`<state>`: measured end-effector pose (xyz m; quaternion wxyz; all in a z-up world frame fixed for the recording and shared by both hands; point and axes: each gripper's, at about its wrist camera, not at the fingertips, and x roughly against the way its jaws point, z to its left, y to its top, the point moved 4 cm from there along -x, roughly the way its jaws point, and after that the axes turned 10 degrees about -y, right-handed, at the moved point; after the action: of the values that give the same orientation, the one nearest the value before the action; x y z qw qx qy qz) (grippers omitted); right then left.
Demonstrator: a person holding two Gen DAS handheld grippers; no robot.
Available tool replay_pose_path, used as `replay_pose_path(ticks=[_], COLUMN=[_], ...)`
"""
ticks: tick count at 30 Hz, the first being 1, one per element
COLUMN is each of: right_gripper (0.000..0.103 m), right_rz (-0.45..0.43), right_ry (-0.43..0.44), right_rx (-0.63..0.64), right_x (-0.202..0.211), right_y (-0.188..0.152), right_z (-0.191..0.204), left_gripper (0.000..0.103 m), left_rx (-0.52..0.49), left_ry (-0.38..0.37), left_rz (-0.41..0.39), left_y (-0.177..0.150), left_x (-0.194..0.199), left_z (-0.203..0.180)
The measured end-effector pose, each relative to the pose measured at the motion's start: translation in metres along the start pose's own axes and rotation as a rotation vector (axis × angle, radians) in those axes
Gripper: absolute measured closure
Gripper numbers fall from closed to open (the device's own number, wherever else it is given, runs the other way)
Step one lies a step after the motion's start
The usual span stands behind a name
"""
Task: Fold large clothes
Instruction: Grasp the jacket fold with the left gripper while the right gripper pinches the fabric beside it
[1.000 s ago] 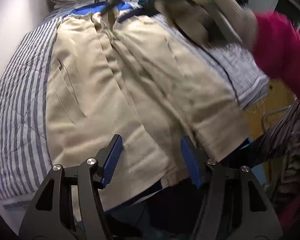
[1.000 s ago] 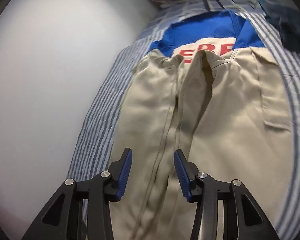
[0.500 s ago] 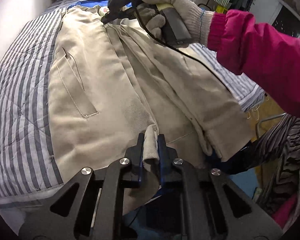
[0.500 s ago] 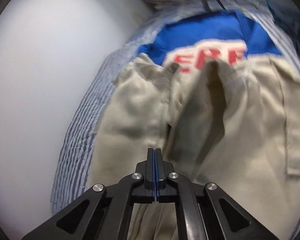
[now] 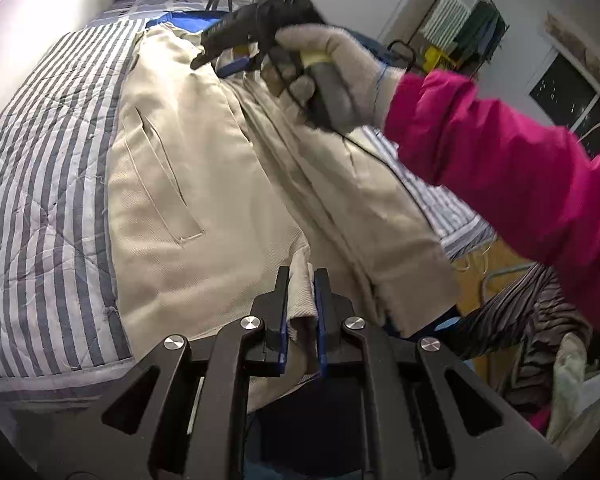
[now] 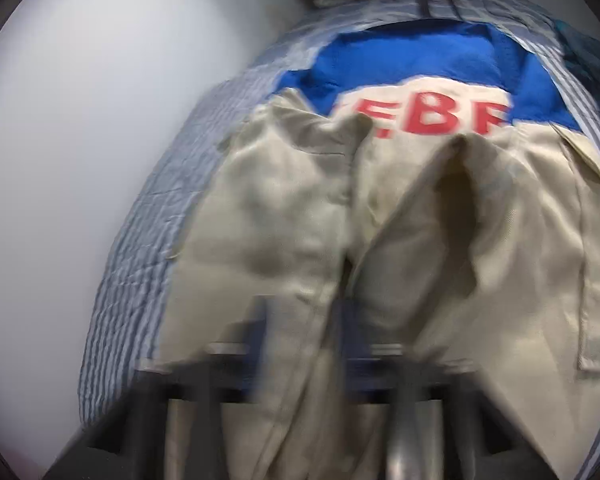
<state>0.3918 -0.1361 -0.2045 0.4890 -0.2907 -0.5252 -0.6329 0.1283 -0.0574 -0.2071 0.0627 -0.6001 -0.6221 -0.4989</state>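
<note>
Pinching a fold of beige cloth at the near hem, the left gripper [image 5: 301,280] has its blue pads clamped on the beige trousers [image 5: 204,184]. The trousers lie spread on a striped quilt [image 5: 40,168], waistband at the far end, one side pocket facing up on the left half. A blue cloth [image 6: 416,64] with red letters lies beneath the far end of the trousers.

The right gripper [image 5: 220,42] appears at the far end in the left wrist view, held by a gloved hand [image 5: 340,76] coming out of a pink sleeve [image 5: 512,164]; its tip meets the cloth near the waistband. The right wrist view is blurred: fingers smeared, beige cloth bunched up in front of them. Fingers read as clenched; the grip on the trousers is likely but not sharply visible. Cloth between the two grippers is lifted into a ridge.
</note>
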Motion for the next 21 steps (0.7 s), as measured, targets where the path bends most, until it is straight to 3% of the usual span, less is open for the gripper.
replay_pose_path(ticks=[5, 9, 11, 13, 15, 17, 21], right_gripper=[0.103, 0.103, 0.096, 0.081, 0.079, 0.079, 0.080], right_rz=[-0.108, -0.031, -0.044, -0.060, -0.134, -0.196, -0.177], right_ry=[-0.139, -0.225, -0.231, -0.241, -0.265, -0.184, -0.081], right_rx=[0.118, 0.122, 0.144, 0.145, 0.161, 0.195, 0.358], right_x=[0.031, 0.005, 0.005, 0.015, 0.035, 0.054, 0.056], right_y=[0.001, -0.011, -0.012, -0.008, -0.006, -0.011, -0.035], right_z=[0.013, -0.003, 0.000, 0.001, 0.007, 0.023, 0.068], left_gripper=[0.095, 0.095, 0.095, 0.093, 0.093, 0.092, 0.088], left_rx=[-0.017, -0.028, -0.037, -0.033, -0.031, -0.031, -0.007], left_ry=[-0.003, 0.009, 0.027, 0.036, 0.035, 0.025, -0.033], left_rz=[0.009, 0.070, 0.116, 0.111, 0.104, 0.073, -0.045], left_y=[-0.002, -0.012, -0.020, -0.020, -0.019, -0.016, -0.006], left_x=[-0.003, -0.025, -0.039, -0.038, -0.030, -0.016, 0.024], left_z=[-0.004, -0.002, 0.000, 0.000, -0.001, -0.005, -0.008])
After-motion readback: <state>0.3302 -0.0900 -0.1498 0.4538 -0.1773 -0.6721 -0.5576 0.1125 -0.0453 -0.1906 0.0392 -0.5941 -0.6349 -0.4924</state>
